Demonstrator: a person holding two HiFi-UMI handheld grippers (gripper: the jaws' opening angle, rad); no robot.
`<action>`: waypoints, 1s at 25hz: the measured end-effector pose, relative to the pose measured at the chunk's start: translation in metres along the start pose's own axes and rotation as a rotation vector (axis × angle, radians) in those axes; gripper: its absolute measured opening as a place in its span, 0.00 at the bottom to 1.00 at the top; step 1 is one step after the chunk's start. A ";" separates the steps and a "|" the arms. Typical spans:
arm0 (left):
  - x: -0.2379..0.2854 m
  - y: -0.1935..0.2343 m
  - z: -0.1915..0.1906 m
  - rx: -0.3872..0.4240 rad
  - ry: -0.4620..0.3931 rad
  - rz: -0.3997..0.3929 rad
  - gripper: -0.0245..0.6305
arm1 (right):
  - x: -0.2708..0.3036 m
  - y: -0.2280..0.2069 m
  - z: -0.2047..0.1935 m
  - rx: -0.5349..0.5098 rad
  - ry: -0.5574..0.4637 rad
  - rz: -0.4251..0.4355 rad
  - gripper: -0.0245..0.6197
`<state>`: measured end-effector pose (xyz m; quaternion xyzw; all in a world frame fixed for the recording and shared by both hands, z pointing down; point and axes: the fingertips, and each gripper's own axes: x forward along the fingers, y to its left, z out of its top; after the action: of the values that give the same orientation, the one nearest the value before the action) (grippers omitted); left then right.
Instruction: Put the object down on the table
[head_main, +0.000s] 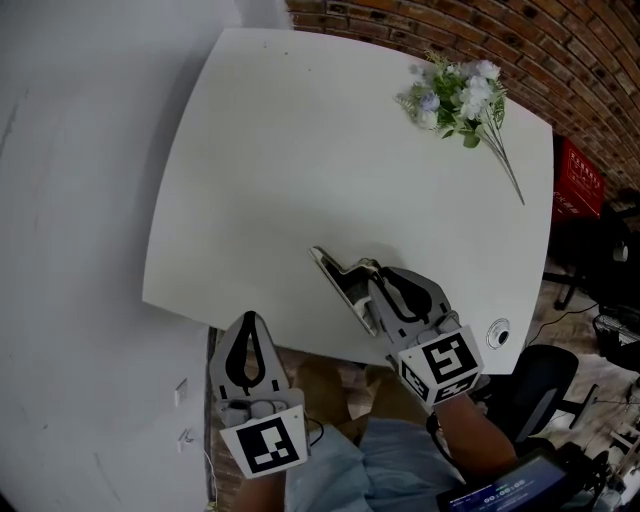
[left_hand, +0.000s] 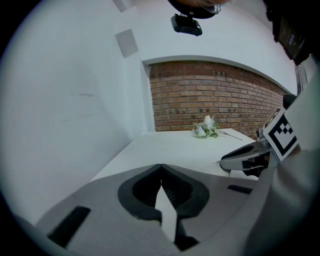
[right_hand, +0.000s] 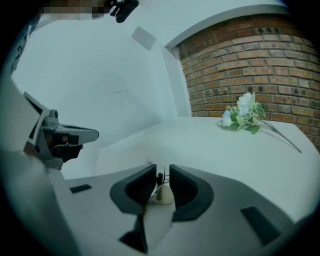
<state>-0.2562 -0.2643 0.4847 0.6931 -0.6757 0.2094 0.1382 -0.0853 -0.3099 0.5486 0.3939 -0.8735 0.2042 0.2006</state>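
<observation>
Finding 1: the right gripper (head_main: 373, 277) is over the near part of the white table (head_main: 300, 150), a short way in from its near edge. Its own view shows the jaws drawn close with a narrow gap, clamped on the object (right_hand: 161, 192), of which a small pale part with thin dark pieces shows between the pads.

Finding 2: in the head view the object (head_main: 332, 268) is a long, narrow, pale thing. Its long axis runs diagonally, from beside the jaws out past the fingertips, away from the person and towards the middle of the table. What kind of thing it is cannot be made out.

Finding 3: the object appears low over the tabletop, but whether its far end already touches the surface cannot be judged from this angle.

Finding 4: the left gripper (head_main: 250, 318) is off the table, at its near edge, jaws together and holding nothing (left_hand: 161, 170). It is well apart from the object; the right gripper alone is placed to act.

Finding 5: a bunch of flowers (head_main: 455, 95) lies at the far corner, well clear.

Assessment: the table under and ahead of the object is bare, so setting it down calls only for lowering until it rests, then parting the jaws.
</observation>
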 end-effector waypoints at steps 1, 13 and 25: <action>-0.001 -0.001 0.001 0.002 -0.003 0.001 0.05 | -0.001 -0.001 0.000 0.001 -0.002 0.000 0.18; -0.031 -0.021 0.052 0.023 -0.119 0.021 0.05 | -0.044 0.000 0.051 -0.052 -0.124 -0.007 0.15; -0.098 -0.043 0.158 0.082 -0.386 0.078 0.05 | -0.129 0.022 0.158 -0.183 -0.367 -0.012 0.05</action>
<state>-0.1973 -0.2514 0.3035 0.6989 -0.7068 0.1052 -0.0304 -0.0533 -0.3003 0.3458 0.4098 -0.9079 0.0474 0.0741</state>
